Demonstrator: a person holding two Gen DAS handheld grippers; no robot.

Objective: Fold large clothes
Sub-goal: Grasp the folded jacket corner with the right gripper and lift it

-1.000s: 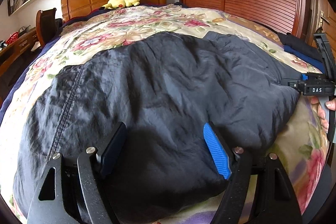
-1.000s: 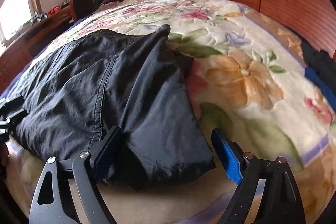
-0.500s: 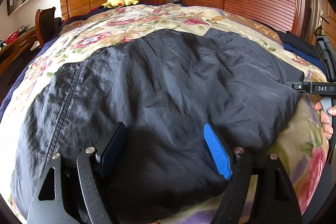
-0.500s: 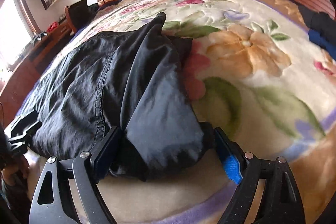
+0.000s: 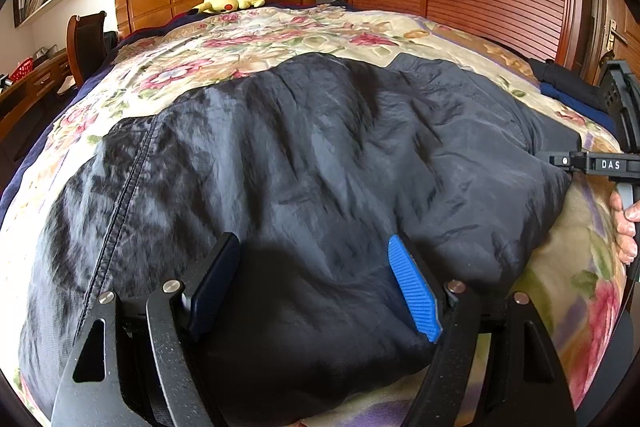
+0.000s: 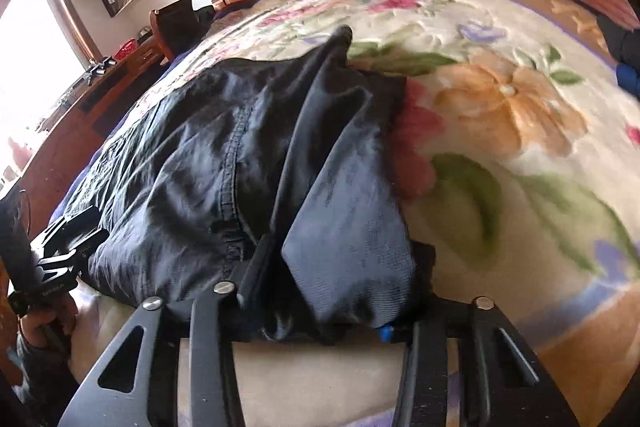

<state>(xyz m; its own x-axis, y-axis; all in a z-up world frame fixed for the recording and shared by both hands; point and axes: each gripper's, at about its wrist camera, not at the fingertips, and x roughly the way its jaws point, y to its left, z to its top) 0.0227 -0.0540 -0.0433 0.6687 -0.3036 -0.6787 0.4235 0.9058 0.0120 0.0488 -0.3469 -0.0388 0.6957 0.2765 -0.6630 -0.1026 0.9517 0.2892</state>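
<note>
Right gripper now pinching black jacket corner, jaws narrowed from spread; left gripper spread at 6 o'clock hem. Fold ready.

left tool: jaws spread wide | right tool: jaws narrowed, gripping

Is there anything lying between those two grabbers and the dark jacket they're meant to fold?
Nothing visible. The left gripper hangs open right over the black jacket, with only fabric between its fingers. The right gripper already has a corner of the jacket bunched between its fingers on the floral blanket.
</note>
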